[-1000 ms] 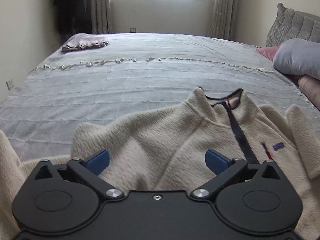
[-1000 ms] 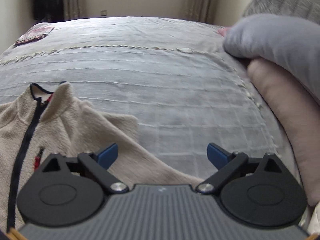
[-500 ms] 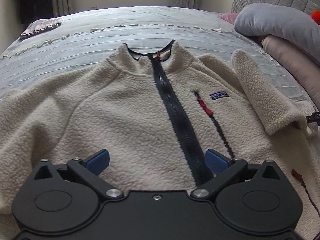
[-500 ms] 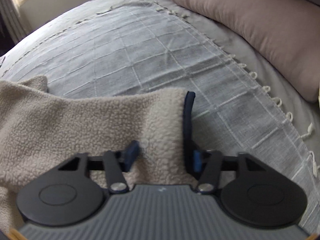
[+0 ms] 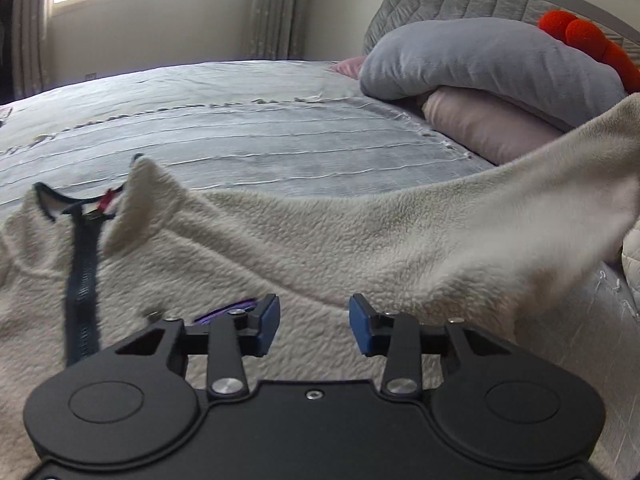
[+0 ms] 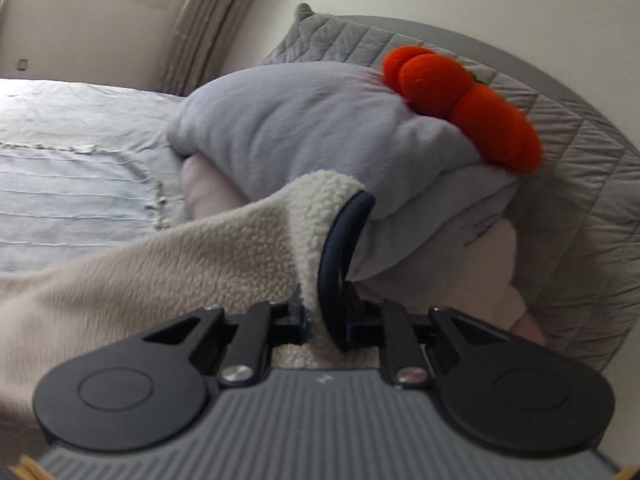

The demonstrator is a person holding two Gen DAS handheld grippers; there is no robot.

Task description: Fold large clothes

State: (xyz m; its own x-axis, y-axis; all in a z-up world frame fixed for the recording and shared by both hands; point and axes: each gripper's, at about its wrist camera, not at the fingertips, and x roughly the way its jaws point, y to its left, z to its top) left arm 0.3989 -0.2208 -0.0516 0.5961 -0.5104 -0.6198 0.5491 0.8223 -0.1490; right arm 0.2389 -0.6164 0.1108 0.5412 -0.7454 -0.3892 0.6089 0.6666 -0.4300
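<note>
Since 1 sec ago both grippers went from wide open to narrow; right gripper [image 6: 326, 330] now clamped on the navy-trimmed cuff [image 6: 340, 248] of the cream fleece jacket [image 5: 280, 248], sleeve lifted off the bed [image 5: 280, 132] twd the grey pillow [image 6: 288, 120]; left gripper [image 5: 314, 326] jaws closing, blue pads w/ a gap, fleece below, nothing pinched yet; jacket body lies flat on bedspread, zip [image 5: 82, 280] & collar at left; orange plush [image 6: 468, 104] sits atop the pillow.

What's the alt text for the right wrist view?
The right hand-held gripper is shut on the navy-trimmed cuff of a cream fleece sleeve, lifted off the bed. Behind it are a grey pillow and an orange plush.
</note>
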